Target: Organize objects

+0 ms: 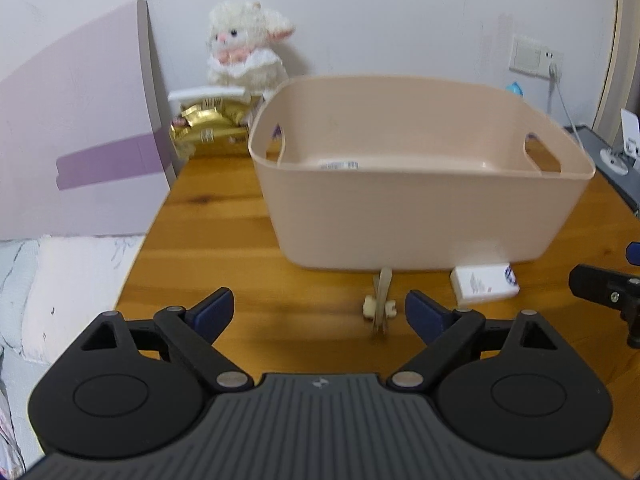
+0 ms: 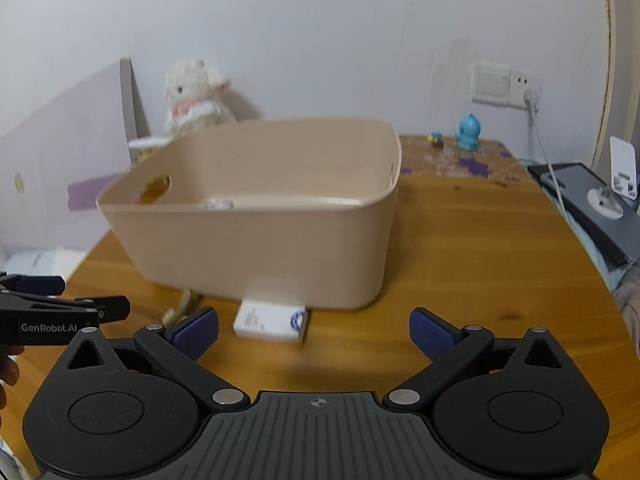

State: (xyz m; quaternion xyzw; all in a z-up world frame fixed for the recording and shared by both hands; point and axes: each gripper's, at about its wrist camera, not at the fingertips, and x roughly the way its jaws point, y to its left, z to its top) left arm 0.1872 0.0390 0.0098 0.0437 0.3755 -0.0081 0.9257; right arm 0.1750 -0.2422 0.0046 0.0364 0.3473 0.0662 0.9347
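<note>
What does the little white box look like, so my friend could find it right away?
Find the big peach basket in the middle of the wooden table. Right in front of its near wall lies the little white box, flat on the wood. Beside it lies a thin tan clip; the box is the blocky white one with a blue round mark at one end.

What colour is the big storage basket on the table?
The basket is pale peach-beige, plain; the left wrist view shows it best.

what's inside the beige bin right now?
The bin looks nearly empty: only a small white label shows on the inner floor near the back. The front wall hides the near part of the floor in both views, so anything there cannot be seen.
</note>
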